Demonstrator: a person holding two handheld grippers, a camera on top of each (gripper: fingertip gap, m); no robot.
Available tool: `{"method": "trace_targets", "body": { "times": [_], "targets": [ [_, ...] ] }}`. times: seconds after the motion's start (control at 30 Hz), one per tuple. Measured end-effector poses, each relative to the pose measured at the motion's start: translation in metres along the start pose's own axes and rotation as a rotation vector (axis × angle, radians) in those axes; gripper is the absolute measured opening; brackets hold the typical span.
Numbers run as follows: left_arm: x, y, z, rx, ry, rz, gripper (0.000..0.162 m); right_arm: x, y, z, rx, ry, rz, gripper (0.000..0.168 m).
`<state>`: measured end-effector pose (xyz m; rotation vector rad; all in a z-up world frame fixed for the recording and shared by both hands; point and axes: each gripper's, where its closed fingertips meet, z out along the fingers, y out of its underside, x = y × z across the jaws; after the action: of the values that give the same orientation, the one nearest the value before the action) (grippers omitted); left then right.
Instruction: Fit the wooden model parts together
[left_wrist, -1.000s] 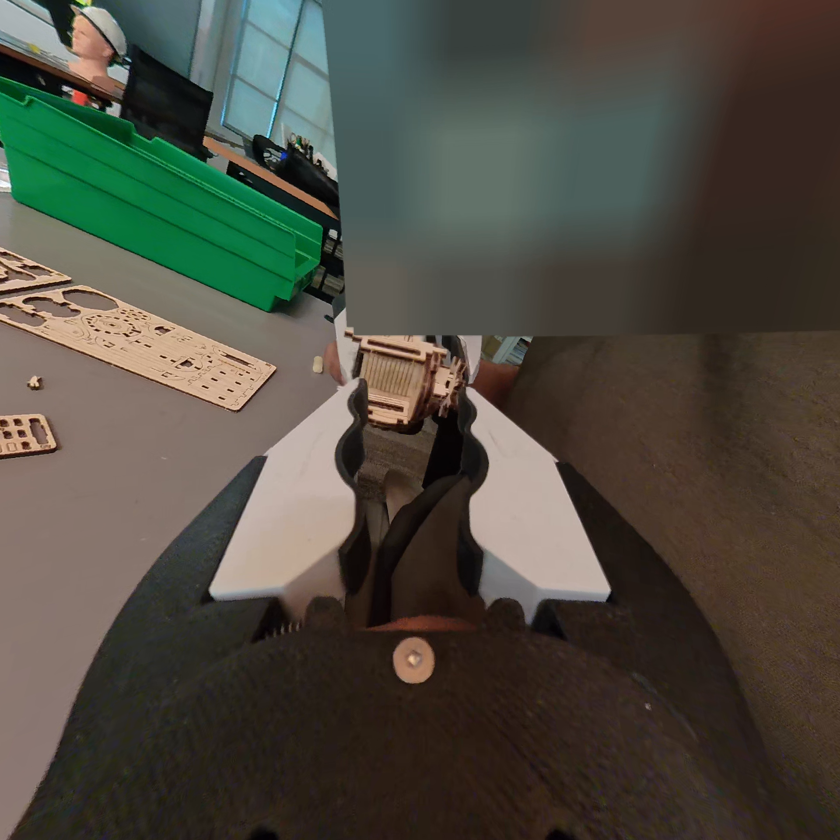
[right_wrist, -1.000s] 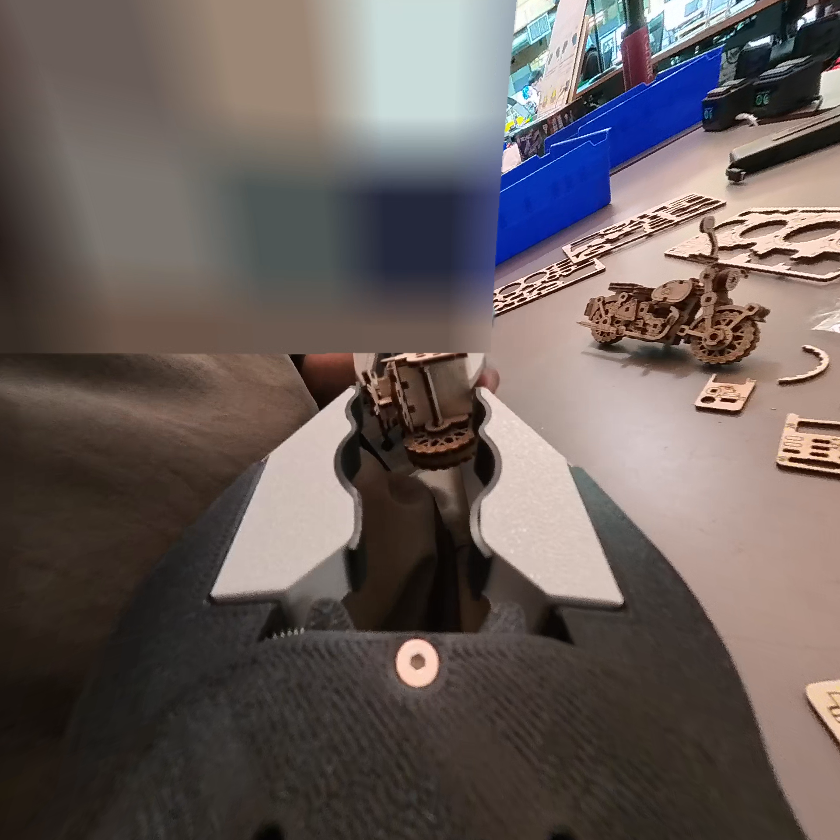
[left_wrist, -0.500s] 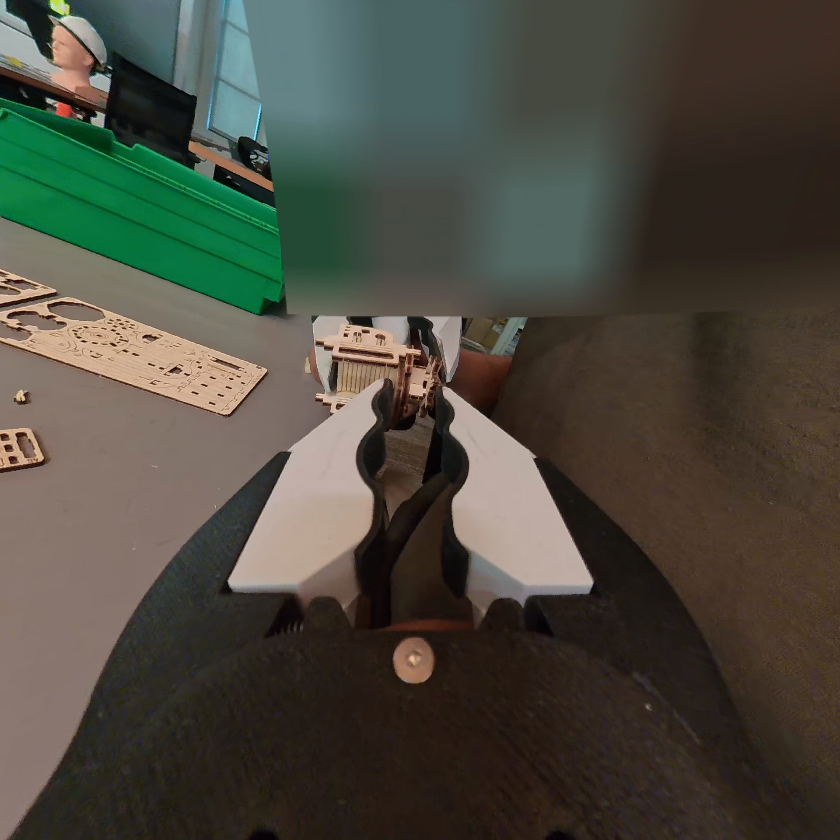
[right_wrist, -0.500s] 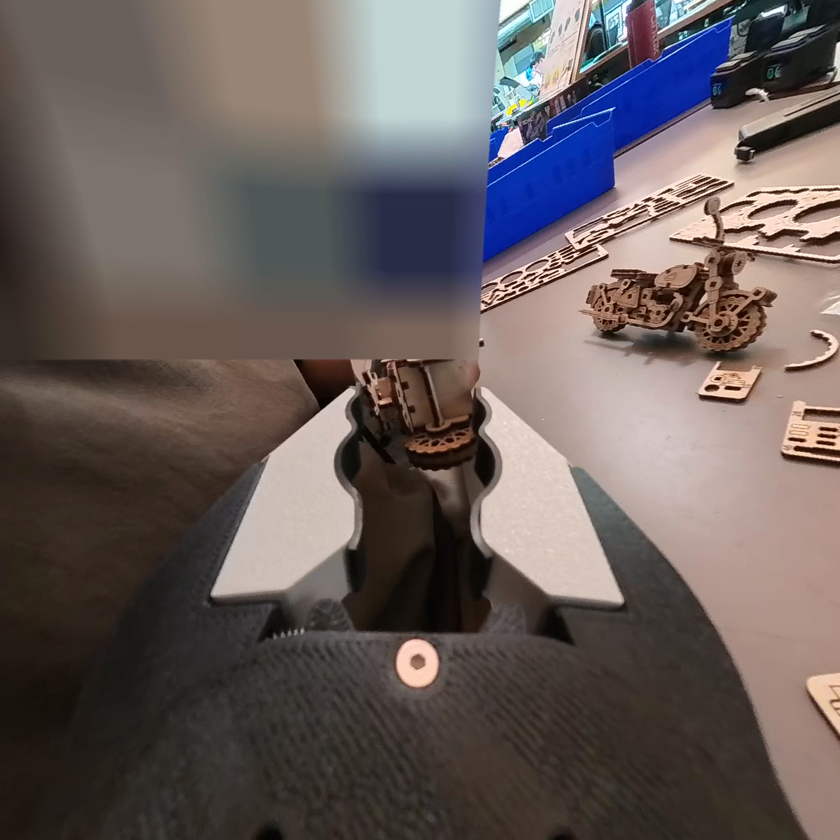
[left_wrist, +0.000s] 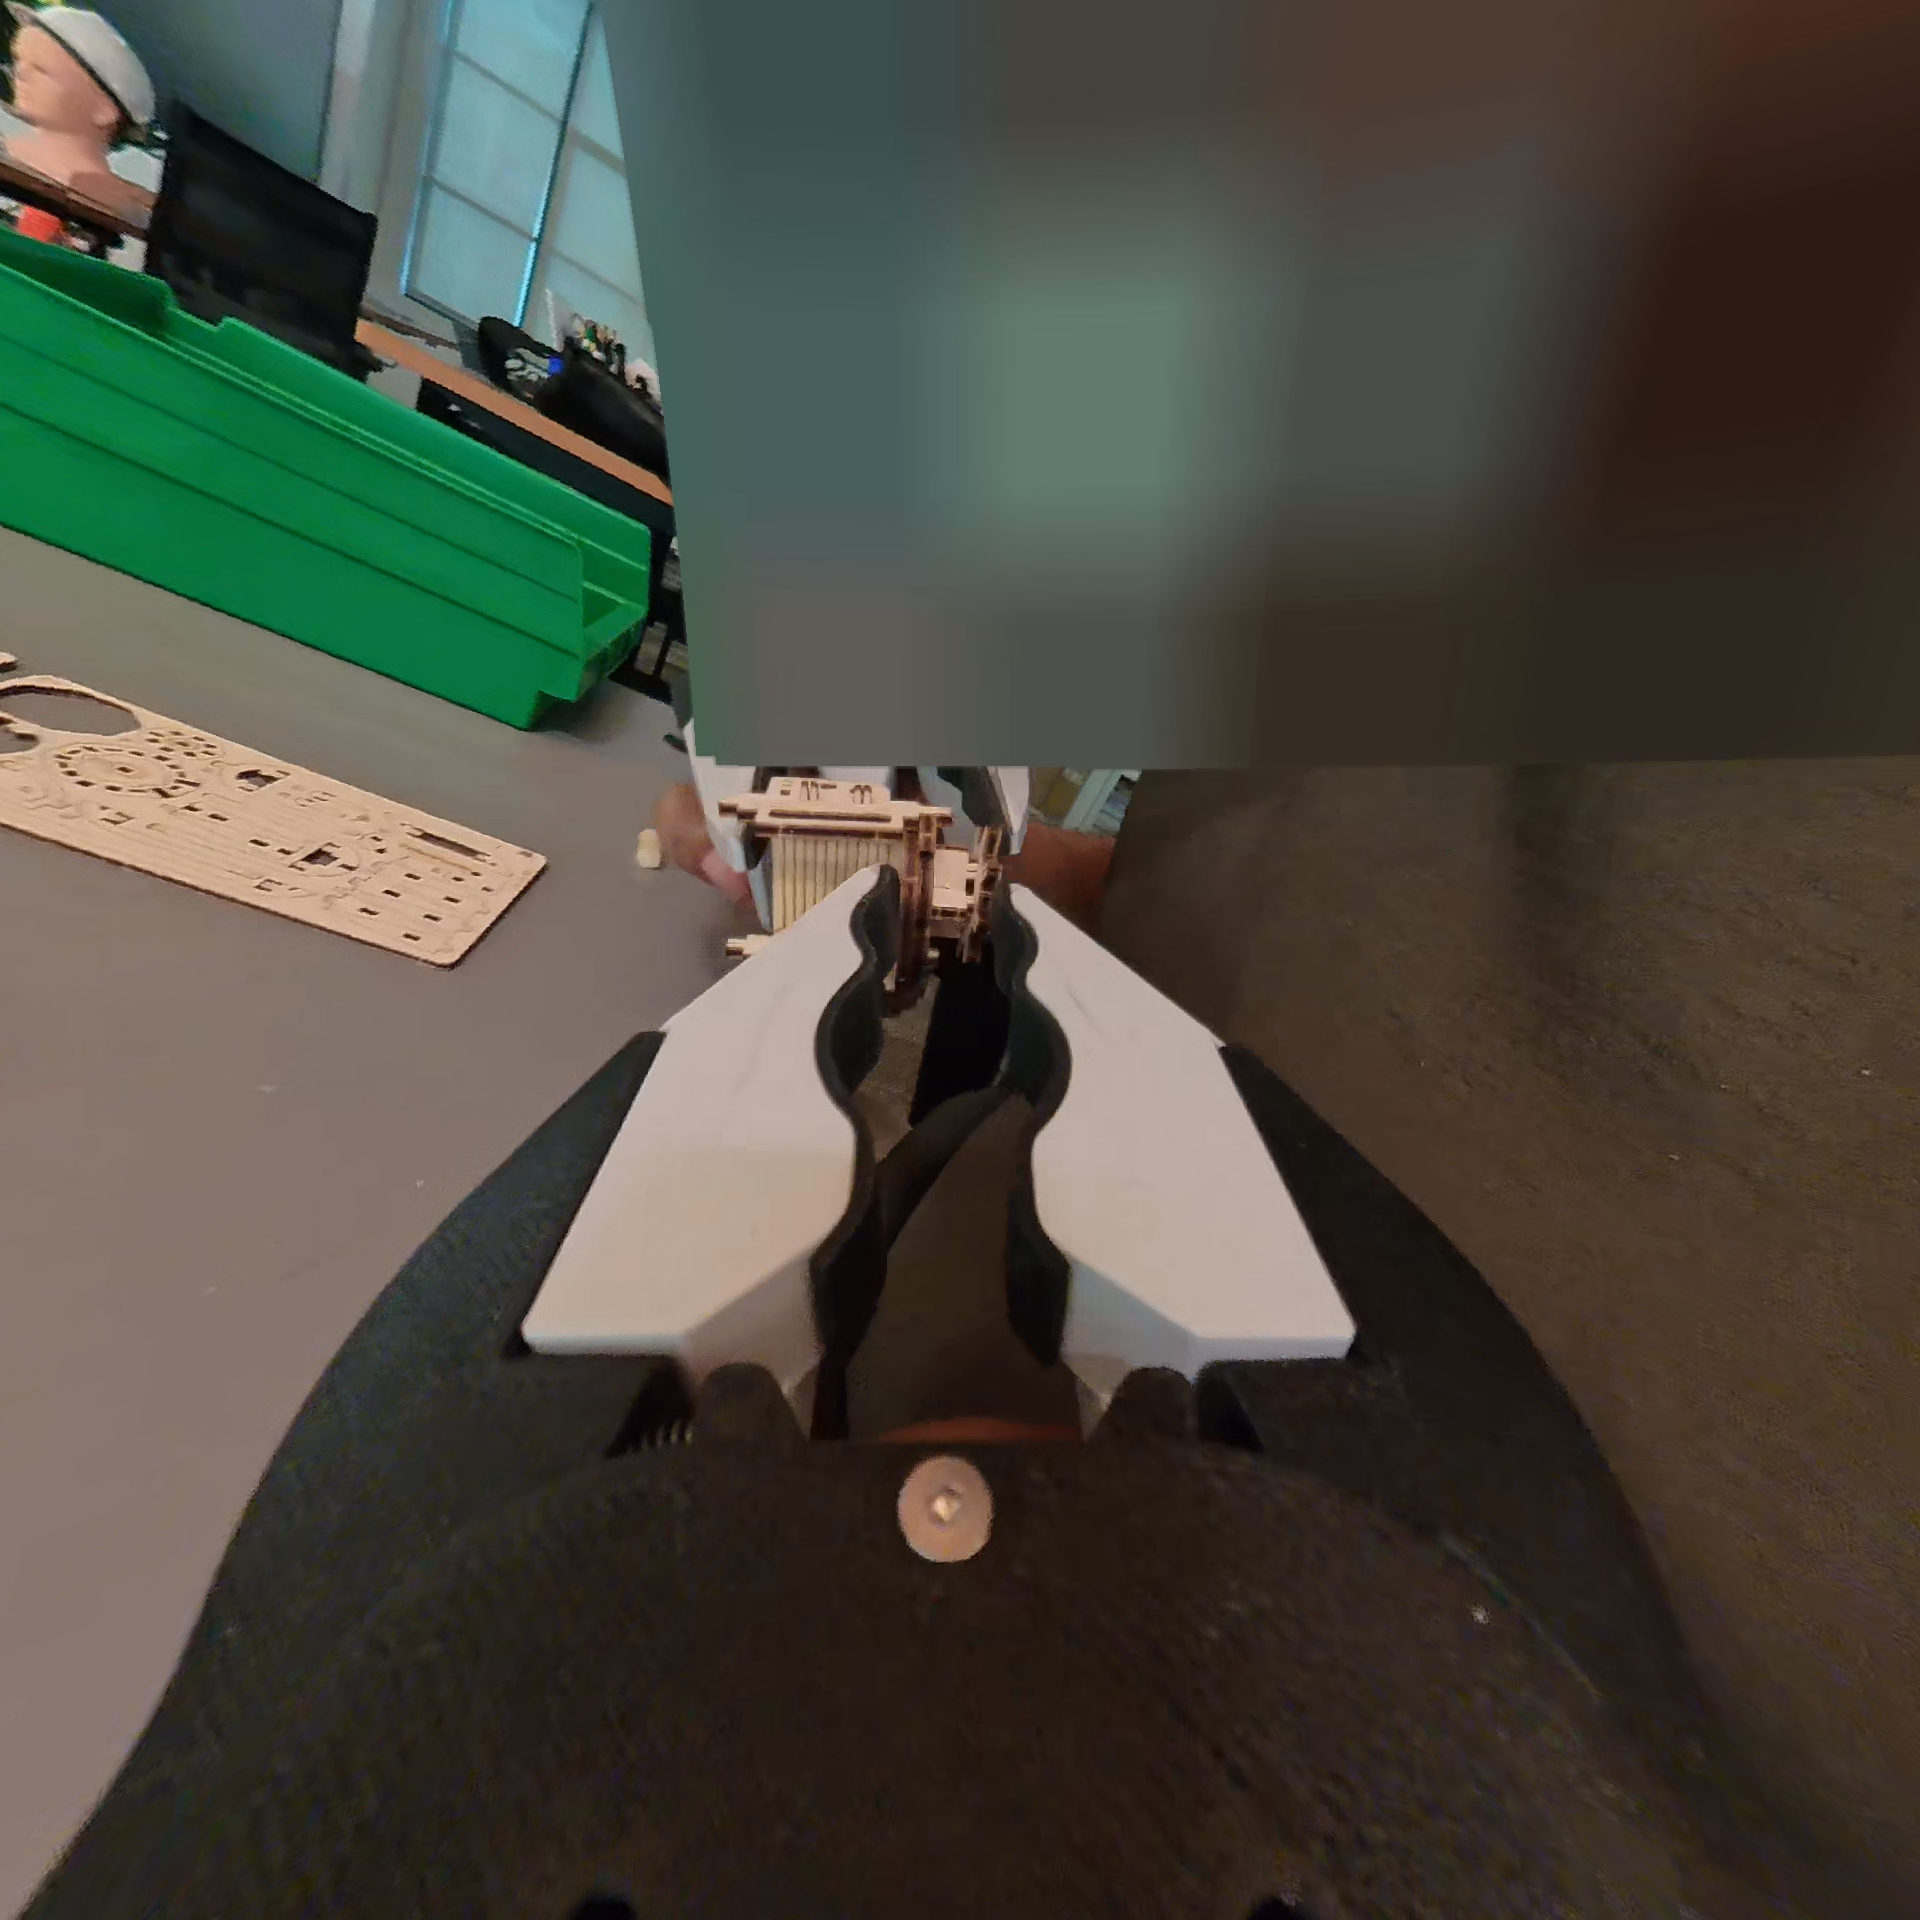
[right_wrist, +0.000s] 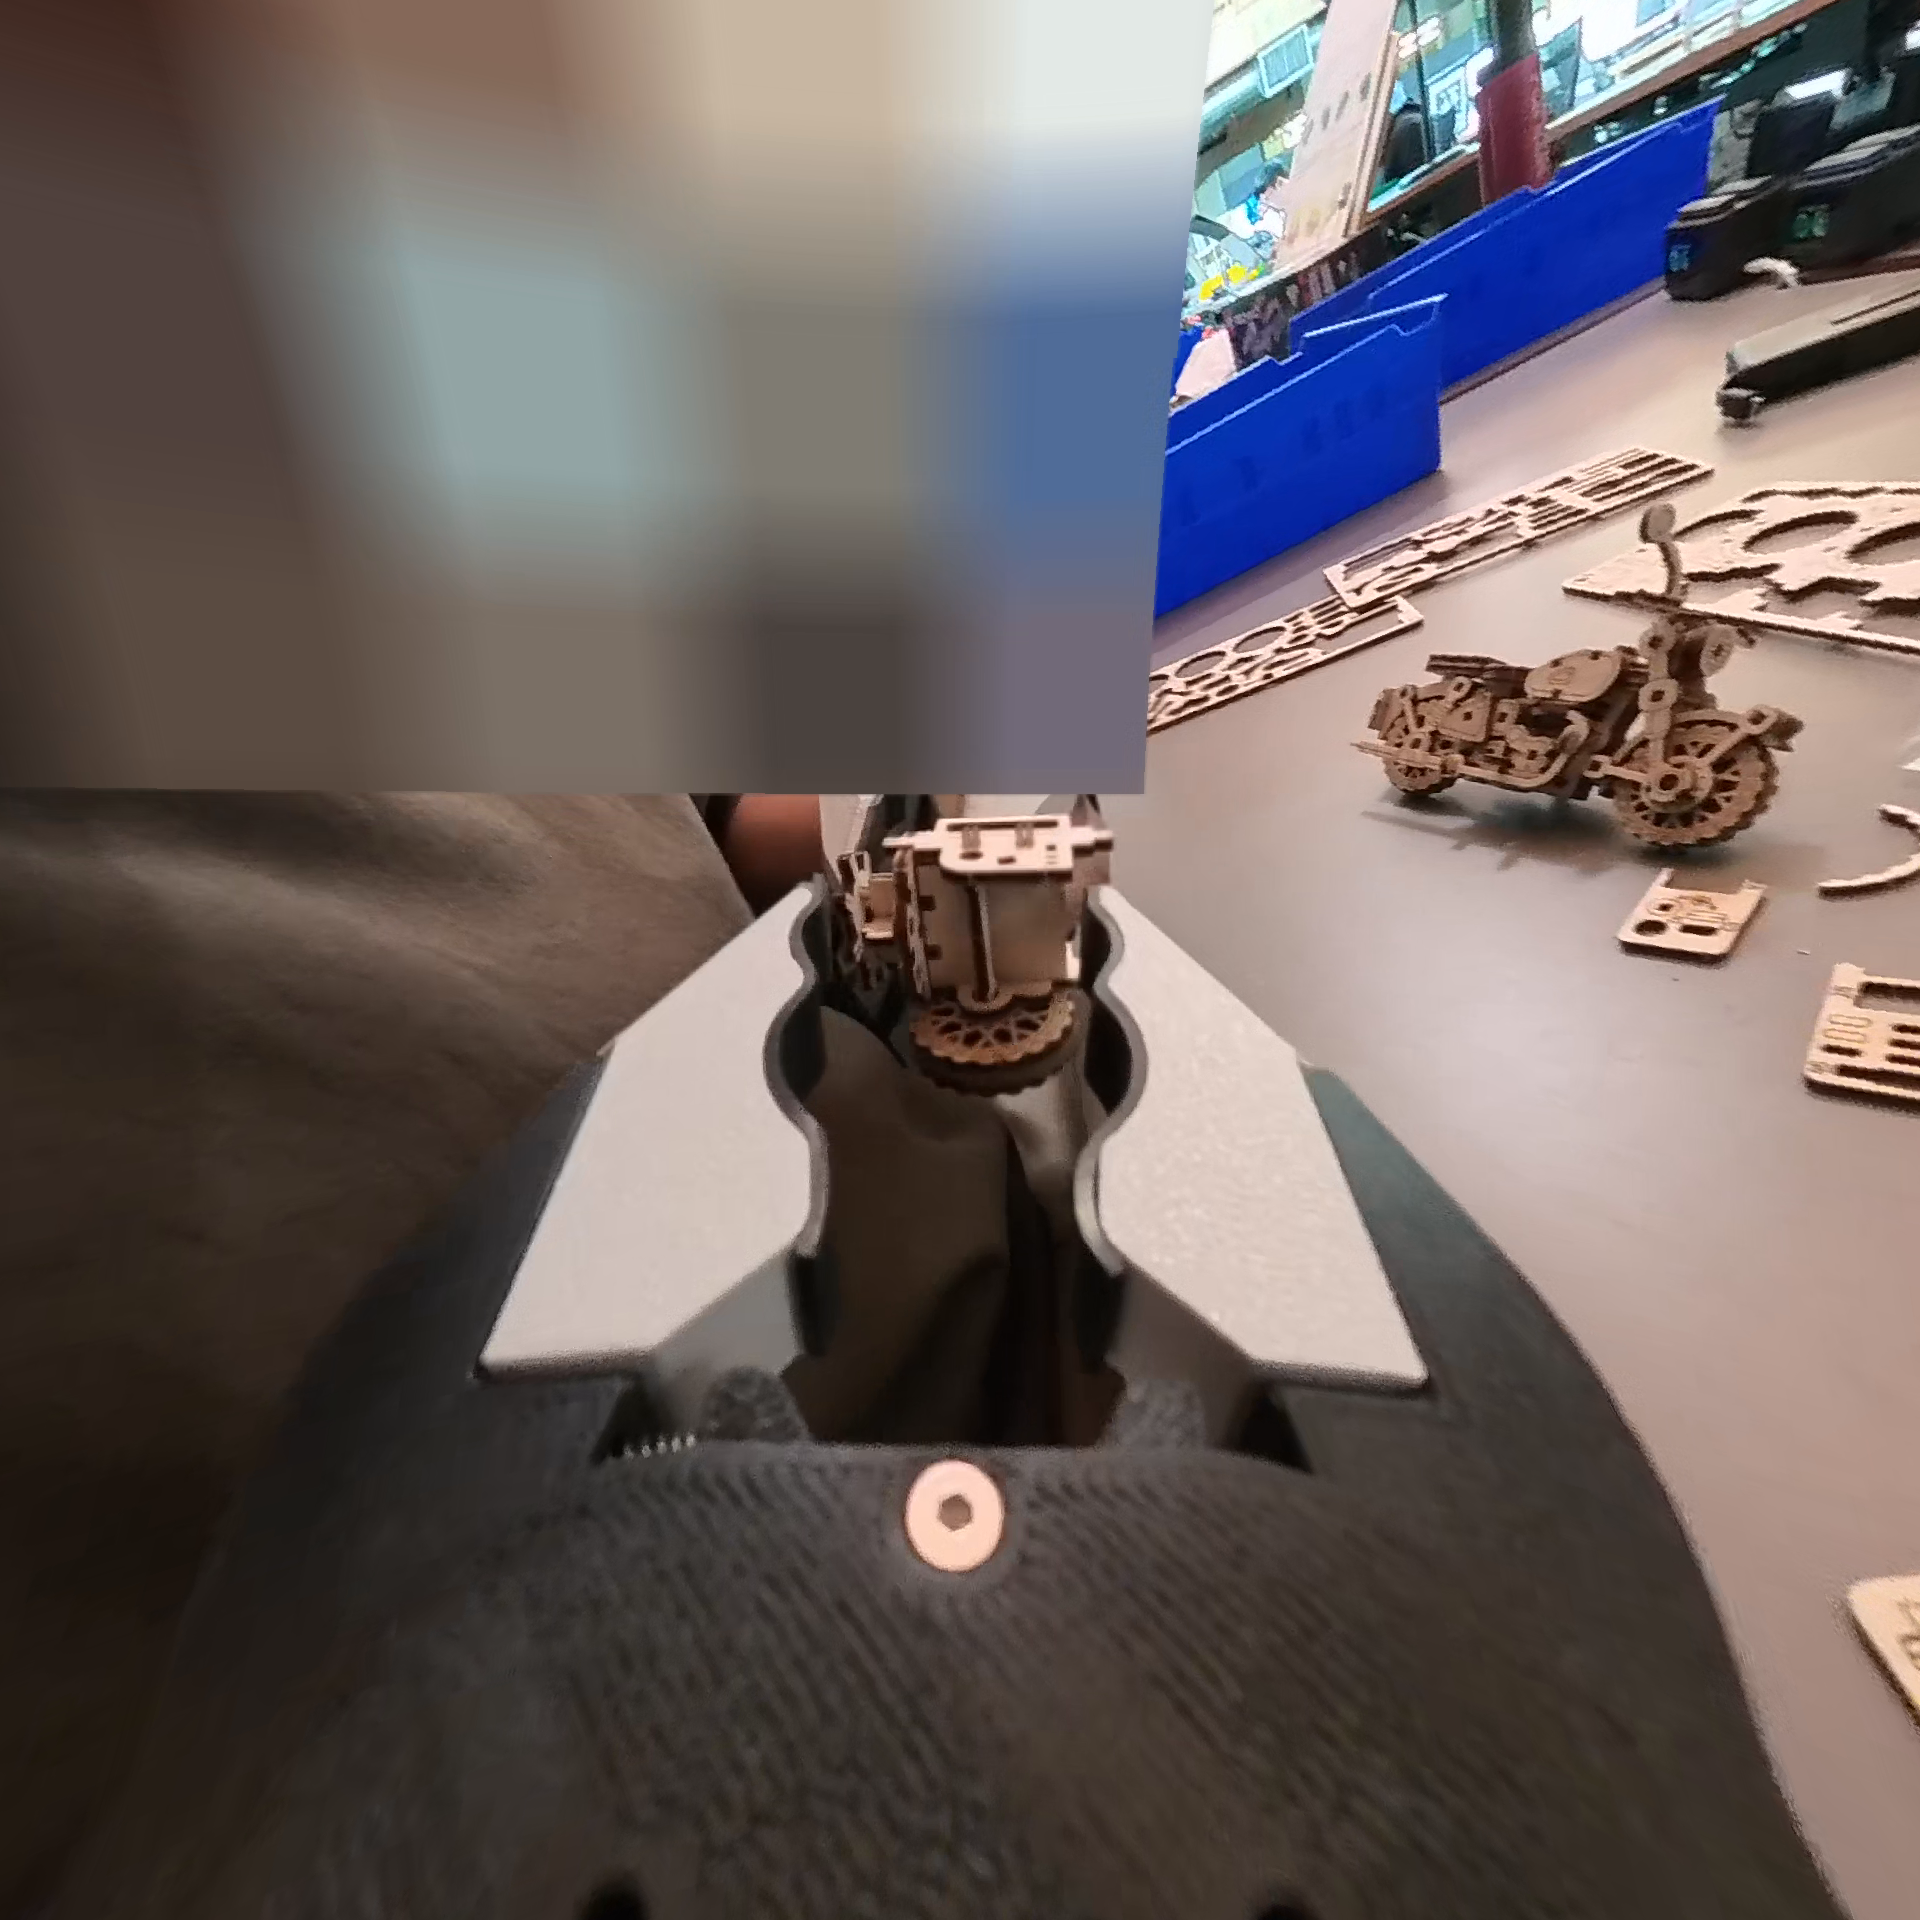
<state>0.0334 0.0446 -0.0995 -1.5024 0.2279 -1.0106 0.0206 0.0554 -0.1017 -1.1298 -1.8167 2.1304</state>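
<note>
My left hand-held gripper (left_wrist: 940, 914) is closed on the wooden model assembly (left_wrist: 862, 857), its dark wavy pads pinching a thin plate at the right-hand end of the ribbed block. In that view the block juts out past the left fingertip, raised above the grey counter (left_wrist: 260, 1039), and a bare fingertip shows just beside it on the left.

My right hand-held gripper (right_wrist: 951, 961) clamps the same wooden model assembly (right_wrist: 987, 935) from the opposite side. The boxy body sits between the fingertips, pressed against the right finger, with a spoked gear wheel (right_wrist: 992, 1039) hanging at its lower end. Whether the left finger touches it I cannot tell.

On the counter (right_wrist: 1351, 1143) to the right stands a finished wooden motorcycle (right_wrist: 1579, 738), upright and well apart from the grippers. Punched wooden sheets (right_wrist: 1288, 655) lie behind it, small loose wooden pieces (right_wrist: 1688, 914) in front, and a blue bin (right_wrist: 1309, 457) stands farther back. To the left lie another perforated wooden sheet (left_wrist: 249, 821) and a long green bin (left_wrist: 312, 499)
</note>
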Motion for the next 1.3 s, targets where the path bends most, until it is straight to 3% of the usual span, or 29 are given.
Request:
{"method": "trace_targets", "body": {
  "times": [0.37, 0.6, 1.2, 1.3],
  "targets": [
    [0.007, -0.001, 0.002, 0.015, 0.022, 0.014, 0.016, -0.008, 0.005, 0.005, -0.028, -0.007, -0.08, 0.045],
    [-0.007, -0.008, -0.005, 0.042, -0.072, 0.022, 0.044, -0.007, 0.003, 0.006, -0.022, -0.022, -0.06, 0.045],
    [-0.003, 0.008, 0.001, -0.05, -0.042, 0.041, 0.038, -0.01, 0.011, 0.006, -0.08, -0.014, -0.117, 0.045],
    [0.007, 0.011, 0.003, -0.067, 0.016, 0.036, 0.018, -0.01, 0.012, 0.006, -0.088, -0.012, -0.123, 0.045]
  ]
}}
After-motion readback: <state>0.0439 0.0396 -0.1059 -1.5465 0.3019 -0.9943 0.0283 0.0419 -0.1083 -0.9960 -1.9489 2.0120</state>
